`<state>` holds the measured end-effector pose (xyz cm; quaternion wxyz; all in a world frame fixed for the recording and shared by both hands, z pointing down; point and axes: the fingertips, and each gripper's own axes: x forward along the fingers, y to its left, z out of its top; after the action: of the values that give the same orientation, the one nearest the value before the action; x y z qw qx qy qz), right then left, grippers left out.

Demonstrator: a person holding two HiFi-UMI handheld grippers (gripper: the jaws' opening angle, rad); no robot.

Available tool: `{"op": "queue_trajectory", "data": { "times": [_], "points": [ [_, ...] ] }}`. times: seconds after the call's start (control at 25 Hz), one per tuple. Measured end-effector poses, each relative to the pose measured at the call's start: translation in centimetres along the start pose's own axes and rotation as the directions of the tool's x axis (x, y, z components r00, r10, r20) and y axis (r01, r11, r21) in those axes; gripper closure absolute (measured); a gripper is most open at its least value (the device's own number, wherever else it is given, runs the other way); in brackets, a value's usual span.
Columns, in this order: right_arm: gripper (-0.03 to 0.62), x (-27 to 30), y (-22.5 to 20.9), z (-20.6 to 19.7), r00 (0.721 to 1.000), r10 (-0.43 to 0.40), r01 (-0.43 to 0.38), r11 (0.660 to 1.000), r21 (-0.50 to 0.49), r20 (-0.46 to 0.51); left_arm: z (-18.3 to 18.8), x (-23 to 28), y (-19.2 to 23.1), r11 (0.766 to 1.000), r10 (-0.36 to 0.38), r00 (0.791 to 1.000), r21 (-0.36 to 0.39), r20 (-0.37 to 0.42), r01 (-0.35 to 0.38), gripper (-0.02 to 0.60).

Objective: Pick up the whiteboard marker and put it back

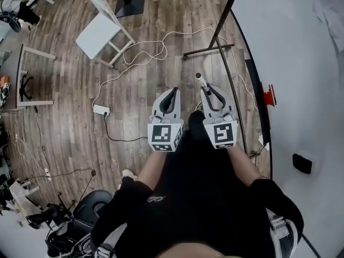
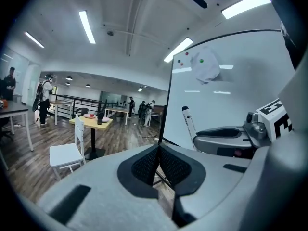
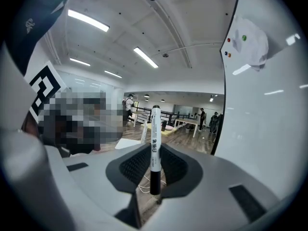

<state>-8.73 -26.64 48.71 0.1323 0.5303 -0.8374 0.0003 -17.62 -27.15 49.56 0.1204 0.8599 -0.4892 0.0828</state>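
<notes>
Centrally, the right gripper (image 3: 154, 163) is clamped on the whiteboard marker (image 3: 155, 138), which stands upright between its two pads. The marker's white barrel projects past the fingertips, and its dark end sits behind them, toward the camera. The left gripper (image 2: 158, 163) has its jaws pressed together with nothing between them. In the head view both grippers lie side by side above the wooden floor (image 1: 70, 117), fingers pointing away from the person. The whiteboard (image 1: 290, 47) stands to the right of the right gripper's fingers. A white chair (image 1: 99, 32) and a white cable (image 1: 141, 54) lie well beyond the left gripper's fingertips.
</notes>
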Motion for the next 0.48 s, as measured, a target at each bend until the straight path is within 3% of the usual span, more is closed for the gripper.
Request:
{"op": "queue_trajectory", "data": {
  "times": [0.24, 0.48],
  "points": [
    [0.537, 3.7, -5.1, -1.2, 0.998, -0.039, 0.04, 0.999, 0.024, -0.041, 1.4, 6.3, -0.2, 0.997, -0.048, 0.998, 0.053, -0.029, 0.049, 0.574],
    [0.537, 4.2, -14.0, -3.9, 0.982, -0.165, 0.171, 0.984, 0.058, -0.092, 3.3, 14.6, -4.6, 0.973, -0.184, 0.982, 0.133, -0.048, 0.189, 0.574]
  ]
}}
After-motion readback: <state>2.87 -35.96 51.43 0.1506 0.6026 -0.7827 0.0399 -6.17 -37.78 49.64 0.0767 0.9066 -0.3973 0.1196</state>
